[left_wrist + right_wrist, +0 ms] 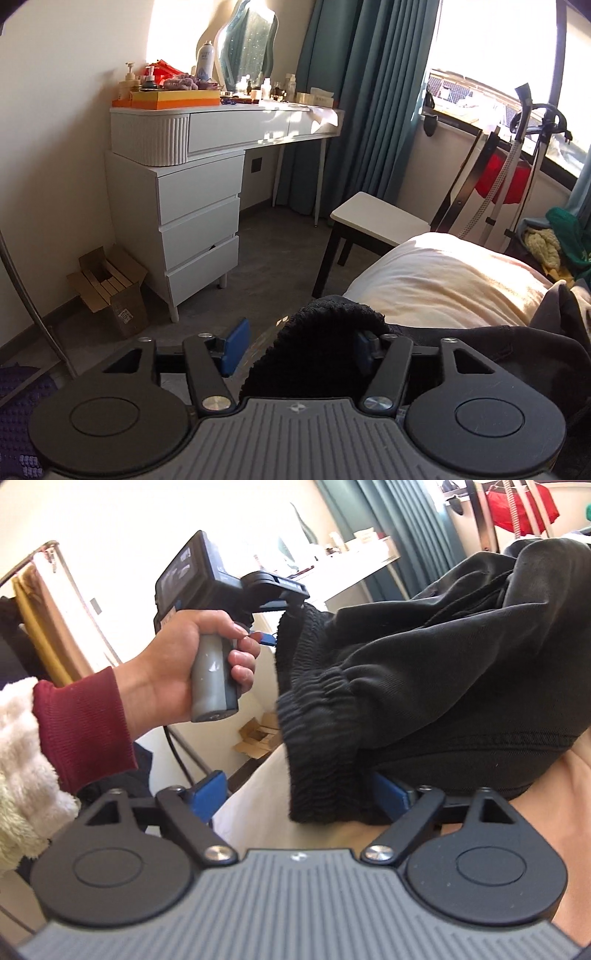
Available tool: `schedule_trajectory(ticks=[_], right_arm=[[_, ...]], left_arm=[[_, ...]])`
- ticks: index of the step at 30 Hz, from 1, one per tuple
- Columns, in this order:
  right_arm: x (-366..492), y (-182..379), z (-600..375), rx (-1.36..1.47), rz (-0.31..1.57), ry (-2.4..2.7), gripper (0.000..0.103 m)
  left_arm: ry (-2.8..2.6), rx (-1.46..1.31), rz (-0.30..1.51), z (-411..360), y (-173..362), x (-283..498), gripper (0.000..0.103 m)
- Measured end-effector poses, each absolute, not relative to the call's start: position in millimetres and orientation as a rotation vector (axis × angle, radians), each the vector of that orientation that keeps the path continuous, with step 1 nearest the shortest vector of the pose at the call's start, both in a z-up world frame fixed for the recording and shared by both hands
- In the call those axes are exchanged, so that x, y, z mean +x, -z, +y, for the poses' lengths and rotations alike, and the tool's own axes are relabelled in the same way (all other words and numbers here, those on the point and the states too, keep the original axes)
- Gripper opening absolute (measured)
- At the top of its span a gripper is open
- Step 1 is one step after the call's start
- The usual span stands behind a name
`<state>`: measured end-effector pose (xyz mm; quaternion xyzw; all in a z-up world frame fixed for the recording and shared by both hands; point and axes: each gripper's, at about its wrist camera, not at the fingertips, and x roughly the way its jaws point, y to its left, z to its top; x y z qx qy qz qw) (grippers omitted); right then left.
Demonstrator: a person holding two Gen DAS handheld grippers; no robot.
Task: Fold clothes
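**Black garment between both tongs, above the bed**

We see our left tongs spread wide, the ribbed hem of the black garment bunched between the blue pads and against the right one. Our right tongs are wide too, with the garment's elastic band draped between them. The cloth hangs over the cream bed. Beyond stand a white dressing worktop crowded with bottles, a mirror, teal curtains, a stool and a cardboard box on grey floor.
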<state>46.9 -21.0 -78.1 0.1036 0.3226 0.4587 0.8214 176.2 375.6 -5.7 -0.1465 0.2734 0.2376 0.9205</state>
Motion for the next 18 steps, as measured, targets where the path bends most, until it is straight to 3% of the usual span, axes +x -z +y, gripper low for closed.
schedule_trajectory(ticks=[2, 4, 18], right_arm=[[41, 73, -24, 0.193, 0.677, -0.970, 0.087], [30, 66, -33, 0.161, 0.636, -0.954, 0.087], [26, -22, -188, 0.091, 0.365, -0.624, 0.087]], left_arm=[[-0.498, -0.273, 0.536, 369, -4, 156, 0.088], [-0.496, -0.233, 0.509, 360, -14, 136, 0.090], [-0.113, -0.124, 0.375, 153, -80, 26, 0.090]])
